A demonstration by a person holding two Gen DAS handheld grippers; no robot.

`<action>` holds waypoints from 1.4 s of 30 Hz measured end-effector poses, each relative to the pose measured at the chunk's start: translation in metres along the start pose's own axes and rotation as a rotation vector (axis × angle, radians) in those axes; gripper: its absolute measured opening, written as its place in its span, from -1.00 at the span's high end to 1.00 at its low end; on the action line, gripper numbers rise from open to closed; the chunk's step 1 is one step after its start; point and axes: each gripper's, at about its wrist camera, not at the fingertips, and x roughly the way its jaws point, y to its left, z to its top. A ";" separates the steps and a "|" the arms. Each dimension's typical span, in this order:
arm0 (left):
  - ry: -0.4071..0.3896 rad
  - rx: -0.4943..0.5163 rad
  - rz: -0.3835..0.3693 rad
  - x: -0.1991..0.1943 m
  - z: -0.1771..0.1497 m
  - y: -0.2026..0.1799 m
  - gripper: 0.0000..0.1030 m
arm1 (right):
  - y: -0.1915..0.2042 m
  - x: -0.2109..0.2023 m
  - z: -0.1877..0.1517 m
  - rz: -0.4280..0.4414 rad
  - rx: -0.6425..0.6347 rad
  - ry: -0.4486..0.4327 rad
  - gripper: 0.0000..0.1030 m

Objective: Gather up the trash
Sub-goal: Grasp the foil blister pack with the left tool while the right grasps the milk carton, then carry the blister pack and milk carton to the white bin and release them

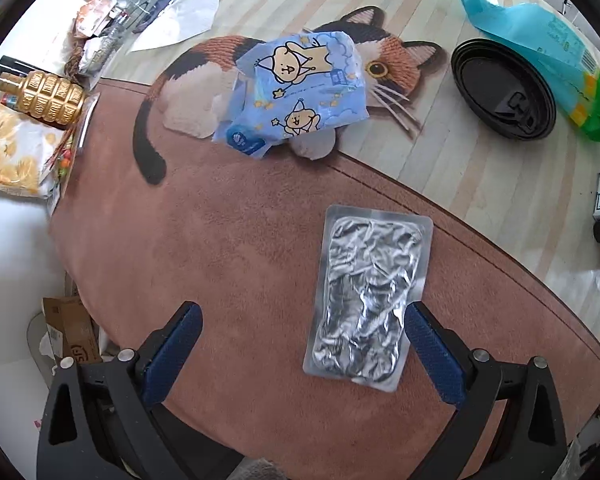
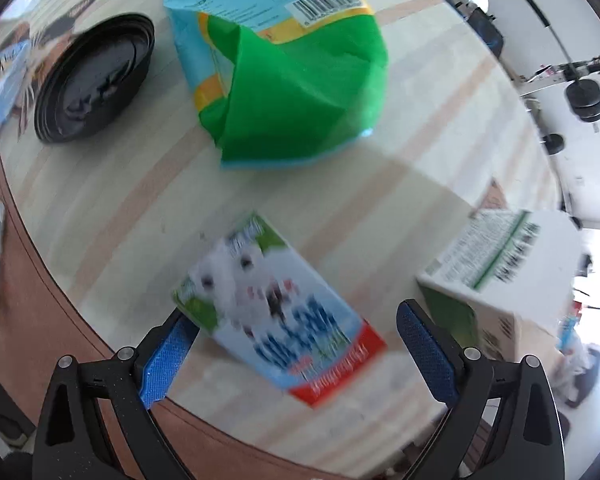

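The silver foil pouch [image 1: 369,300] lay flat on the brown rug border [image 1: 236,264], and I had my left gripper [image 1: 302,352] spread wide over its near end, the right pad [image 1: 430,354] touching its edge. Beyond the pouch sat a blue cartoon wrapper [image 1: 300,92] on the cat mat [image 1: 204,80]. My right gripper [image 2: 296,354] was equally wide apart around a blurred milk carton [image 2: 280,312], holding nothing.
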 end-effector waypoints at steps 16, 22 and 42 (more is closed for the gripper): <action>0.155 0.065 -0.220 0.037 0.015 -0.014 -1.00 | -0.048 0.002 -0.050 0.411 0.516 0.098 -0.74; 0.091 0.042 -0.258 0.024 0.011 -0.014 -0.34 | -0.027 0.003 -0.049 0.281 0.412 0.024 -0.69; 0.047 0.018 -0.239 0.017 -0.013 -0.003 -0.20 | 0.019 -0.005 -0.059 0.183 0.368 -0.043 -0.04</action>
